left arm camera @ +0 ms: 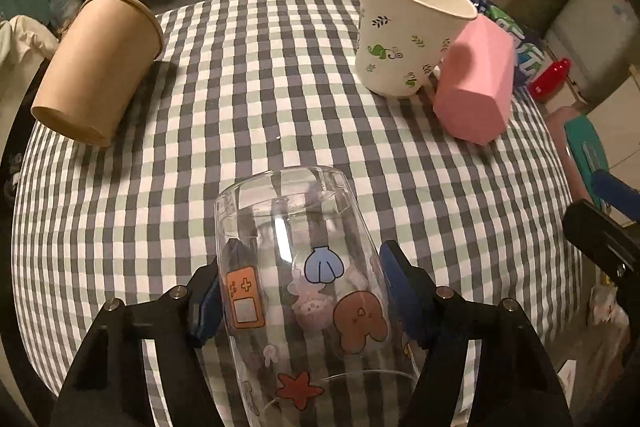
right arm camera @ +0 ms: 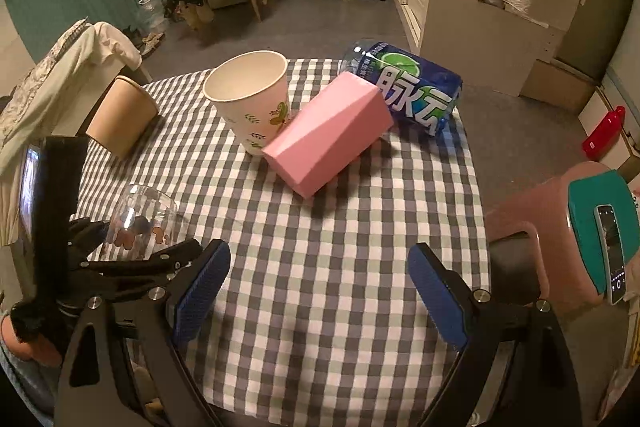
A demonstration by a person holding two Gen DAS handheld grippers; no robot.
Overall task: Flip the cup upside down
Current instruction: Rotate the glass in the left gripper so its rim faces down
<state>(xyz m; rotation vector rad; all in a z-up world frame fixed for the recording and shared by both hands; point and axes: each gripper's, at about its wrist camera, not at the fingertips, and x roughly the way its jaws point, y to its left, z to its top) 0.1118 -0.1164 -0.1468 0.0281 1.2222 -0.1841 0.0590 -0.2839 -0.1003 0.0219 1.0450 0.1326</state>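
Pinching clear cup [left arm camera: 296,279] in L gripper [left arm camera: 308,291] near table [left arm camera: 280,75] front edge, base up; R gripper [right arm camera: 320,291] spread, idling; risking slip on slick wall, tipping if released crooked.

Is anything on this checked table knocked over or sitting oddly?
Yes. The pink cup lies tipped, leaning against the upright white leaf-print cup. Behind it a blue bottle lies on its side, and the brown paper cup lies tipped near the table's edge. The left gripper holds the clear glass already inverted.
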